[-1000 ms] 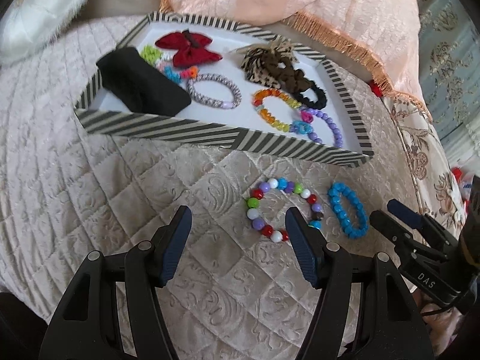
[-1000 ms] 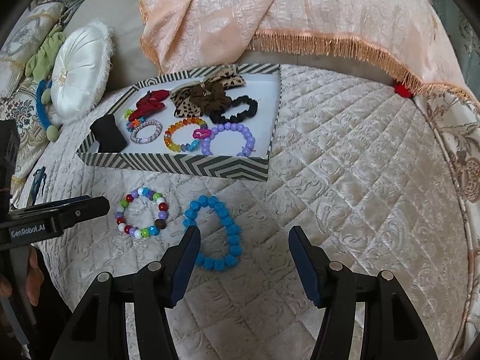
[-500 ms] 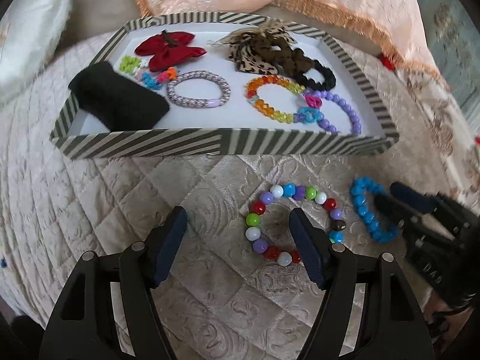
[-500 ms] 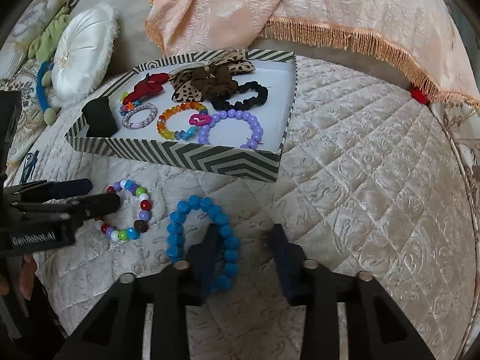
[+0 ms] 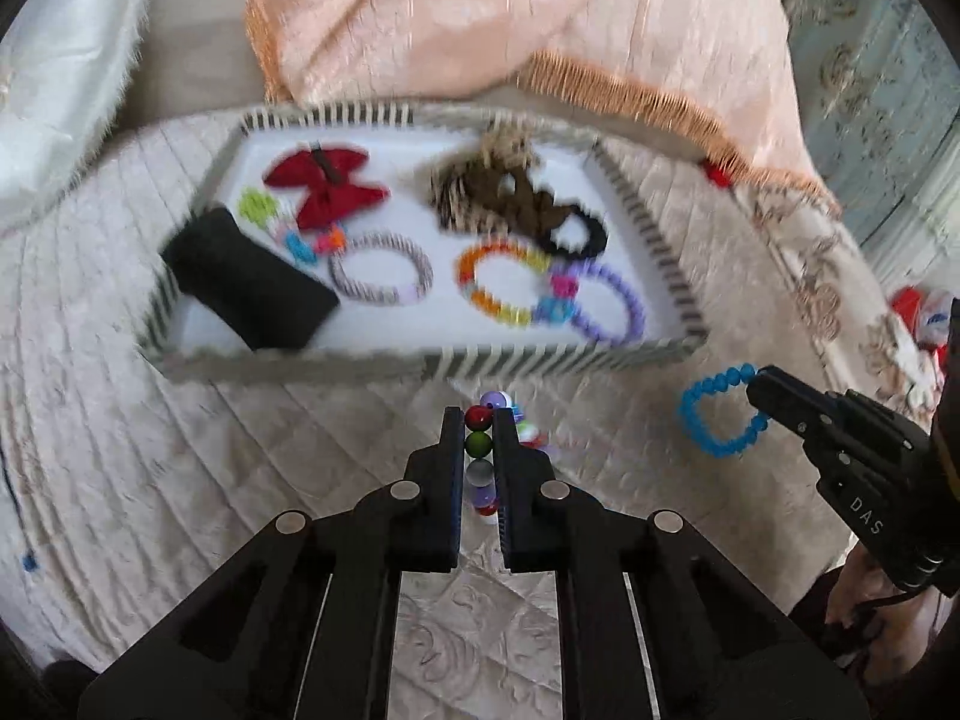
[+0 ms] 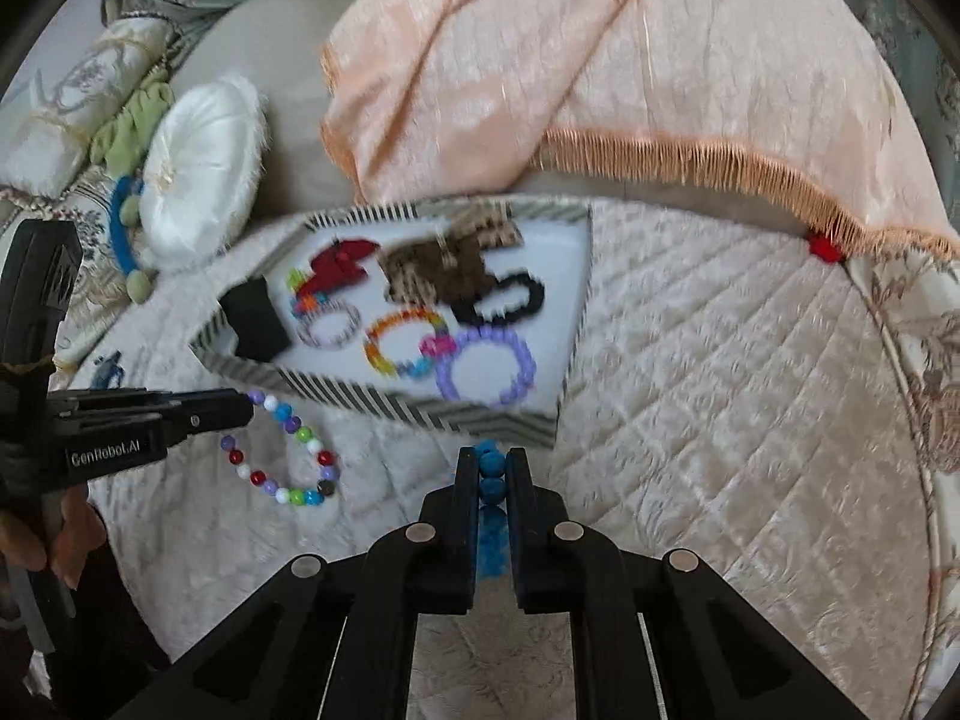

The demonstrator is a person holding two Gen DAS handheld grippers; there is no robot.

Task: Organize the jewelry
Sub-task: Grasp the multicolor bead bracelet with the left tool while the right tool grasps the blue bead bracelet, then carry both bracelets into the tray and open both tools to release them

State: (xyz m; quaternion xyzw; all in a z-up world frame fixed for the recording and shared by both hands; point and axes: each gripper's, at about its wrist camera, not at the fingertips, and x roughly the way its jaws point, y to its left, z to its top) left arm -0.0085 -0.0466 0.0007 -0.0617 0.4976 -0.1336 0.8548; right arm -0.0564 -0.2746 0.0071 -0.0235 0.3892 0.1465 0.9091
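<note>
Left gripper (image 5: 479, 420) clamped on the multicoloured bead bracelet (image 6: 282, 456), just in front of the striped tray (image 5: 540, 360). Right gripper (image 6: 489, 462) pinched tight on the blue bead bracelet (image 5: 717, 420), also in front of the tray, to its right corner.

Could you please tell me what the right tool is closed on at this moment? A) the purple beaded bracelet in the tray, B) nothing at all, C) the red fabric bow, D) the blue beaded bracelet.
D: the right tool has just been closing, and its pads now pinch the blue beaded bracelet, whose beads show between them; the rest of the loop hangs beside the striped cardboard tray.
</note>
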